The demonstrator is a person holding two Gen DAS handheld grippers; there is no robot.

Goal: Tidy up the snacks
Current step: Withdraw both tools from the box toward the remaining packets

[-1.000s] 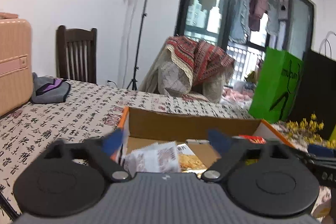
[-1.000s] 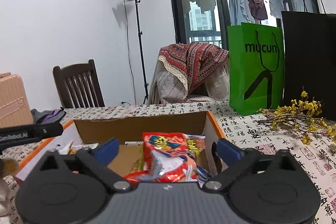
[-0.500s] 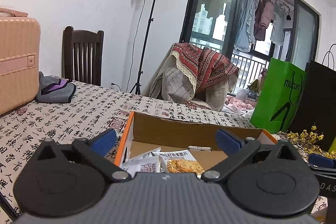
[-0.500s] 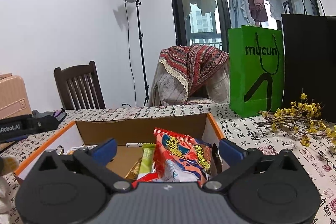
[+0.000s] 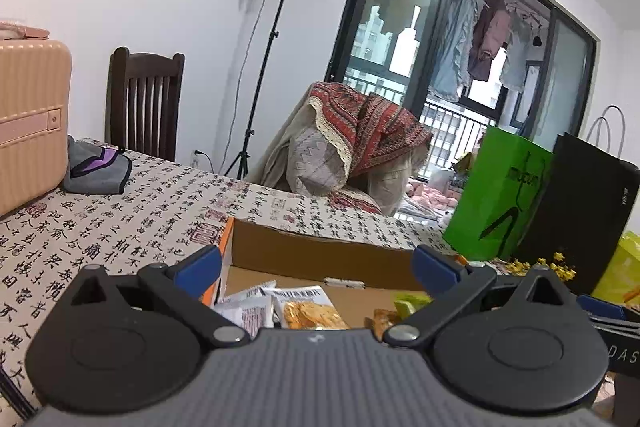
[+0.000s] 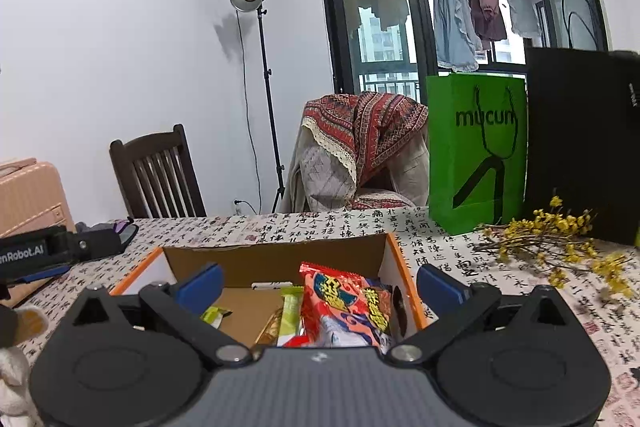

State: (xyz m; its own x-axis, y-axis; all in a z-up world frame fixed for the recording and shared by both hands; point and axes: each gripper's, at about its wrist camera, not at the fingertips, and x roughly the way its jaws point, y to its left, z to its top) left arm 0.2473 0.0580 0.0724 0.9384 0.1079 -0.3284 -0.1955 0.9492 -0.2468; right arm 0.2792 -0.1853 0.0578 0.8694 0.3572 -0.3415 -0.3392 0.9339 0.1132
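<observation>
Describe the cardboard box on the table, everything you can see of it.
The box is a shallow open-topped carton, plain brown cardboard inside with orange outer edges. It sits flat on the tablecloth printed with calligraphy, just ahead of both grippers. A small white label is stuck low on its far inner wall. Inside lie loose snack packets: a red one leaning at its right end, a green one beside that, and white and orange ones towards its left end. Its base is partly bare.

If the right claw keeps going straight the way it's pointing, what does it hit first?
Probably the red snack packet standing in the cardboard box. It sits between the open right claw fingers, nearest the camera, though depth is hard to judge.
</observation>
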